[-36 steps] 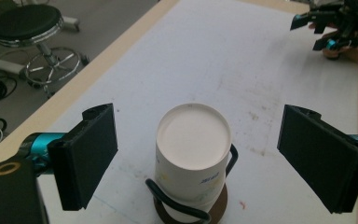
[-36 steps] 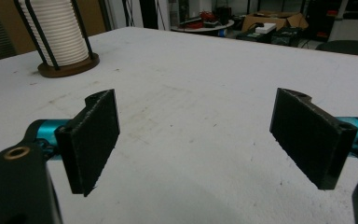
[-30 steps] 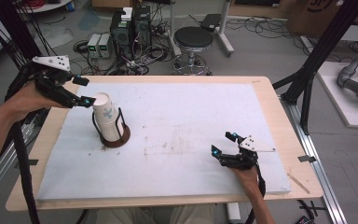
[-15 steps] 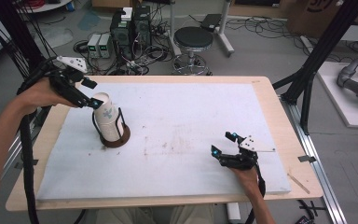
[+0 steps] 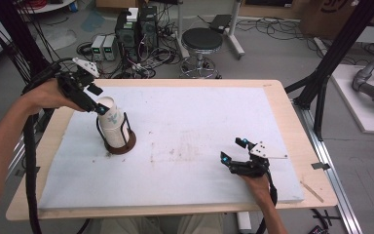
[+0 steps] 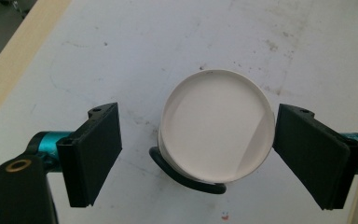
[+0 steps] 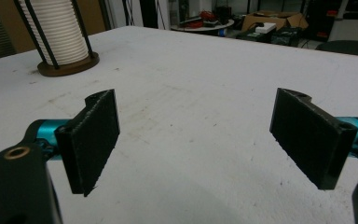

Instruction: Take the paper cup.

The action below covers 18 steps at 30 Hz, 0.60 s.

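A stack of white paper cups (image 5: 113, 122) stands in a black wire holder with a round brown base (image 5: 122, 146) at the left of the white table mat. My left gripper (image 5: 100, 108) comes down at a slant onto the stack's top. From above, the top cup (image 6: 216, 123) sits between its pads; the right pad (image 6: 307, 149) is at the rim and the left pad (image 6: 95, 149) stands apart. These jaws have just been closing, and the left gripper (image 6: 198, 112) is still open. My right gripper (image 5: 233, 150) lies open on the mat at the front right with nothing between its pads (image 7: 193, 100).
The white mat (image 5: 199, 117) covers most of the wooden table (image 5: 277, 92). The cup stack (image 7: 56, 28) and its base (image 7: 67, 65) show far off in the right gripper view. Beyond the table are a stool (image 5: 202, 41) and electronics boxes (image 5: 136, 27).
My left gripper has moved right and slightly down from beside the stack to its top, with the top cup now between its jaws. The right gripper has not moved.
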Available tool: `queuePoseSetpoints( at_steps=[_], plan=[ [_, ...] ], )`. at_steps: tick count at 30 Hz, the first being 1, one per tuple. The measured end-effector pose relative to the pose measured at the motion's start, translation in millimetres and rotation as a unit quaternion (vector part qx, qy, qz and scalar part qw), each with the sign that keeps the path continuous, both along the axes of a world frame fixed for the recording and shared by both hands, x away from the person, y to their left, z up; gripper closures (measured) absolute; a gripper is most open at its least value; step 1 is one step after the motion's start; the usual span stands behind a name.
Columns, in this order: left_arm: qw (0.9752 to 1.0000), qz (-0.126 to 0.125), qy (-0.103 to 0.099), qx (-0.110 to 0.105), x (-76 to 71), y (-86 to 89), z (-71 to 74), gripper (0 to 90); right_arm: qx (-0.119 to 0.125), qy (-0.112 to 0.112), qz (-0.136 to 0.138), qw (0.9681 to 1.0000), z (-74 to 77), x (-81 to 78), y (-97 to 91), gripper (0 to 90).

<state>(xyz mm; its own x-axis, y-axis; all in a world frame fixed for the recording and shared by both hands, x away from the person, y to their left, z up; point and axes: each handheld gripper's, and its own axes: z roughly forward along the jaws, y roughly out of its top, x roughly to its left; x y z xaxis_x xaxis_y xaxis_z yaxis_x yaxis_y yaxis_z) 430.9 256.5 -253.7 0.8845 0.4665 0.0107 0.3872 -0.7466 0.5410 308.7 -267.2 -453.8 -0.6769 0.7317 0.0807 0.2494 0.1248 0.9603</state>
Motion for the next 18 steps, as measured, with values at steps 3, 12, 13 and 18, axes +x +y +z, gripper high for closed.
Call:
queuePoseSetpoints(
  at_steps=[3, 12, 13, 18],
  plan=[
    [0.9999, -0.004, 0.012, 0.007, 1.9, -4.2, 1.1, 15.4, 0.0, 0.0, 0.0, 1.0, 0.1, -0.1, 0.0, 16.0],
    [0.9991, -0.018, 0.027, 0.029, 2.5, -12.5, -4.4, 19.7, 0.0, -0.001, 0.0, 1.0, 0.0, 0.0, 0.1, 16.0],
    [0.999, -0.016, 0.03, 0.03, 2.6, -12.4, -4.4, 20.6, 0.001, 0.0, 0.0, 1.0, 0.0, 0.0, 0.1, 16.0],
    [0.9992, -0.011, 0.028, 0.028, 3.6, -11.8, -3.4, 25.3, 0.0, 0.0, 0.0, 1.0, 0.0, 0.0, 0.1, 16.0]
  ],
)
